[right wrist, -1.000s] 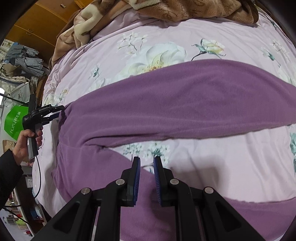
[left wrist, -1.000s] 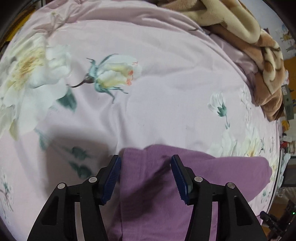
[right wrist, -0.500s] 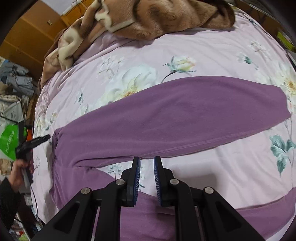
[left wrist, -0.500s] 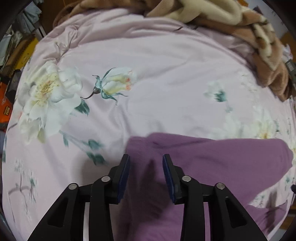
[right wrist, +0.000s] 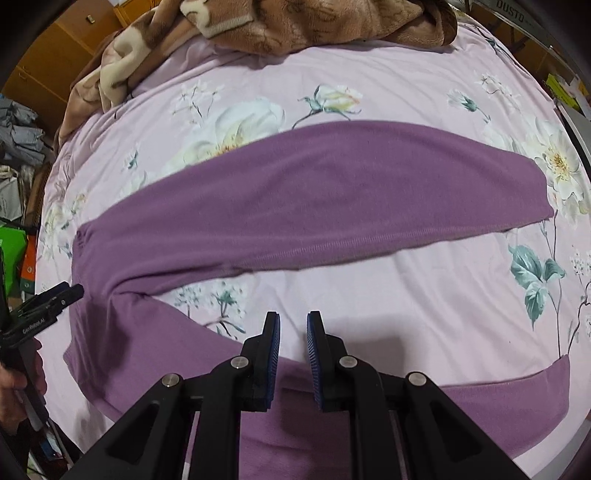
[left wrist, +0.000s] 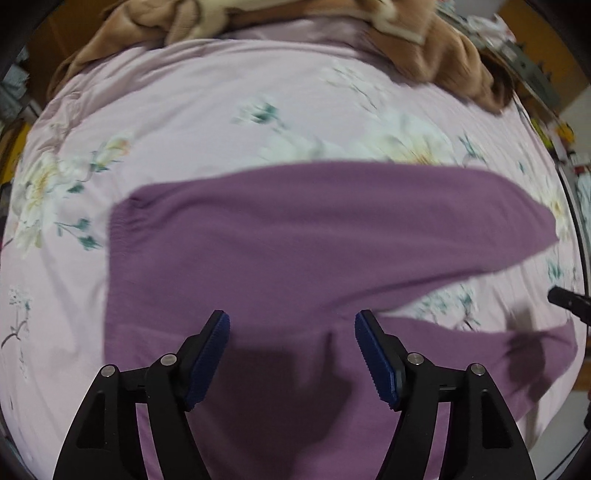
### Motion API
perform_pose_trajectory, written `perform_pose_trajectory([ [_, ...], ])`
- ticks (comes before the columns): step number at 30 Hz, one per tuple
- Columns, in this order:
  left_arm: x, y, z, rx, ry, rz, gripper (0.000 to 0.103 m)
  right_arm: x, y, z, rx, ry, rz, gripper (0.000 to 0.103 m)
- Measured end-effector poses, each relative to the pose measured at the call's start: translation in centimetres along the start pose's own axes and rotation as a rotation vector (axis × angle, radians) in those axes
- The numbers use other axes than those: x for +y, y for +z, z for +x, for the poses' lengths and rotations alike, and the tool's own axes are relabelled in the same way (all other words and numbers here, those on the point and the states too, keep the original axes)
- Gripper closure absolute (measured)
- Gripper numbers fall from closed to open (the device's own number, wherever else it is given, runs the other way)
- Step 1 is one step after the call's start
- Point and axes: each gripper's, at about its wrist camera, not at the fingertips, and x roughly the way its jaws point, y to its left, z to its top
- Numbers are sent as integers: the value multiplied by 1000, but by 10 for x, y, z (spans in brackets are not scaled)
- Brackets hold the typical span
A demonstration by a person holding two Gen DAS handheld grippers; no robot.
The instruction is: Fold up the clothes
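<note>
Purple trousers [right wrist: 314, 199] lie spread on the pink flowered bedsheet [right wrist: 424, 288]. One leg runs across the middle, and the other leg [right wrist: 517, 391] runs along the near edge. My right gripper [right wrist: 294, 332] hovers over bare sheet between the two legs, open by a narrow gap and holding nothing. My left gripper [left wrist: 291, 332] hangs wide open above the waist end of the trousers [left wrist: 295, 240], with nothing between its fingers. A hand holds the left gripper [right wrist: 55, 299] at the left edge of the right wrist view. The right gripper's tip [left wrist: 565, 299] shows at the right edge of the left wrist view.
A brown and cream blanket [right wrist: 295, 26] is heaped at the far side of the bed, also seen as the blanket [left wrist: 424, 40] in the left wrist view. Clutter and bags [right wrist: 18, 166] stand beyond the bed's left edge. Wooden cabinets [right wrist: 55, 48] are at the back left.
My left gripper has pulled back from the trouser edge and opened wider, so much more of the trousers shows. The right gripper has lifted away a little, with its gap unchanged.
</note>
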Motion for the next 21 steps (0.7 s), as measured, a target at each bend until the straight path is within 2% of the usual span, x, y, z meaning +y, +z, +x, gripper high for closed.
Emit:
perform_pose_trajectory([
  [6, -48, 1, 5, 10, -3, 53, 30, -6, -8, 0, -1, 4, -27, 86],
  [15, -110, 14, 13, 5, -23, 88, 30, -42, -8, -8, 12, 31, -47, 85],
  [21, -138, 18, 25, 11, -35, 96, 39, -72, -4, -14, 24, 63, -64, 85],
])
